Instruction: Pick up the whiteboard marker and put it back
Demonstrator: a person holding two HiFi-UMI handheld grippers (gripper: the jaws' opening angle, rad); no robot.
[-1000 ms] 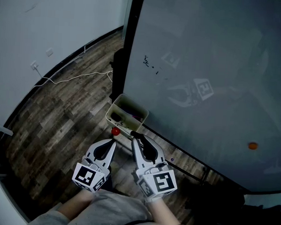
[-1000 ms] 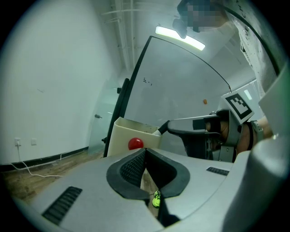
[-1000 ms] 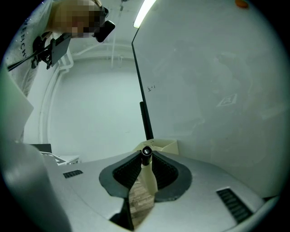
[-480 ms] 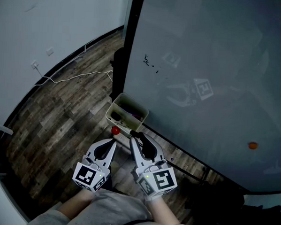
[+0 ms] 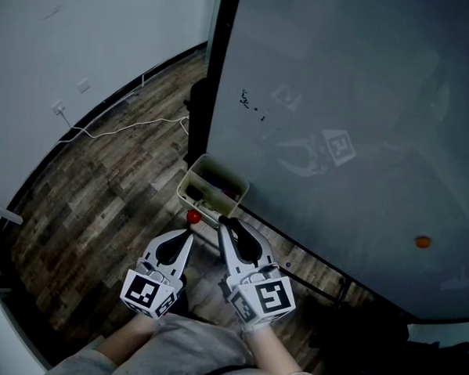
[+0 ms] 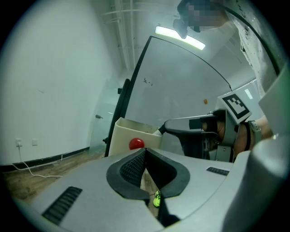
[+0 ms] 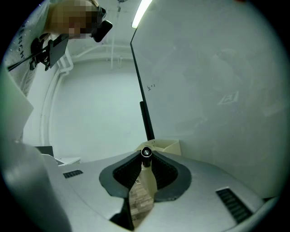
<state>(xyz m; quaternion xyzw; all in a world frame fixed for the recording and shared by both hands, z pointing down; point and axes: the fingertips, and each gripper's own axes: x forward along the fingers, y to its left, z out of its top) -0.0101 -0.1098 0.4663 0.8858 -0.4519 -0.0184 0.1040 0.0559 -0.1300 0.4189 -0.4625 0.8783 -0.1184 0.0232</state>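
Observation:
The whiteboard marker (image 7: 146, 154), with a black cap and a pale body, sits end-on between the tips of my right gripper (image 7: 146, 157). That gripper's jaws have just been closing, and they are shut on the marker. In the head view the marker's dark end (image 5: 224, 221) pokes out of the right gripper (image 5: 226, 226) just short of the cream tray (image 5: 189, 182) fixed at the whiteboard's lower corner. My left gripper (image 5: 188, 237) hangs beside it to the left. Its jaws meet at the tips (image 6: 144, 153) with nothing between them.
The large grey whiteboard (image 5: 348, 110) fills the right side and carries small scribbles (image 5: 247, 103) and an orange magnet (image 5: 423, 242). A red ball (image 5: 192, 217) sits at the tray's front. A white cable (image 5: 128, 129) runs across the wooden floor to a wall socket (image 5: 58, 109).
Both hands stay where they were. The right gripper's marker cube shifts very slightly. The marker remains between its jaws.

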